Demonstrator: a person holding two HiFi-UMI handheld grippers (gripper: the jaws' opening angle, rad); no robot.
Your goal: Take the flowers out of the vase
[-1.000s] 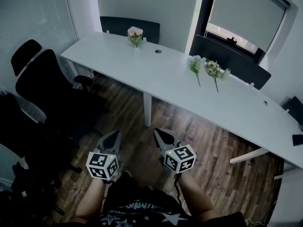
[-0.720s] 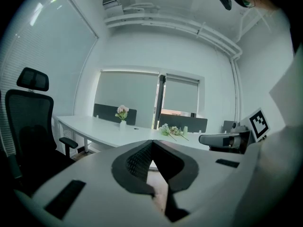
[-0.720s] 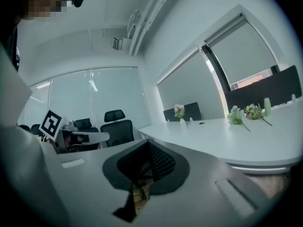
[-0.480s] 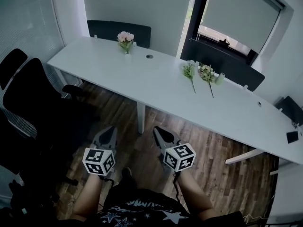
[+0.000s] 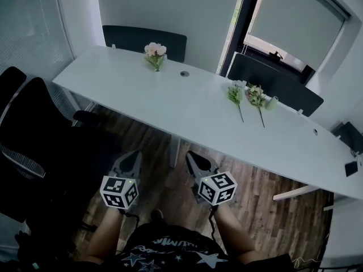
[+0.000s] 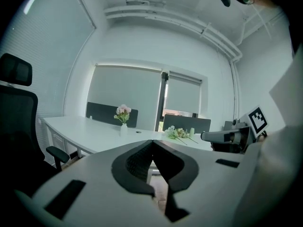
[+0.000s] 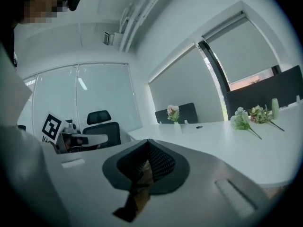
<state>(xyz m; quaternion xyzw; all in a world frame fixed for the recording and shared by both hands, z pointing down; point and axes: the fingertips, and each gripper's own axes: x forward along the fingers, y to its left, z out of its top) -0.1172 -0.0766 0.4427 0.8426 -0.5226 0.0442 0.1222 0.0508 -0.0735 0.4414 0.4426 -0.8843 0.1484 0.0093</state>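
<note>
A small white vase (image 5: 156,68) with pink flowers (image 5: 155,50) stands near the far edge of the long white table (image 5: 187,109), toward its left end. The same bouquet shows as pink flowers (image 6: 123,111) in the left gripper view and as pink flowers (image 7: 173,110) in the right gripper view. Two loose flowers (image 5: 248,98) lie on the table further right. My left gripper (image 5: 131,159) and right gripper (image 5: 191,158) are both shut and empty, held side by side over the wooden floor, well short of the table.
Black office chairs (image 5: 34,129) stand at my left. Dark partition panels (image 5: 272,84) line the table's far edge. A small pale bottle (image 5: 271,102) stands by the loose flowers. A grommet hole (image 5: 184,73) sits near the vase. A table leg (image 5: 174,149) is ahead.
The table and vase have shifted in the head view as I move across the room; both grippers stay shut, side by side in front of me.
</note>
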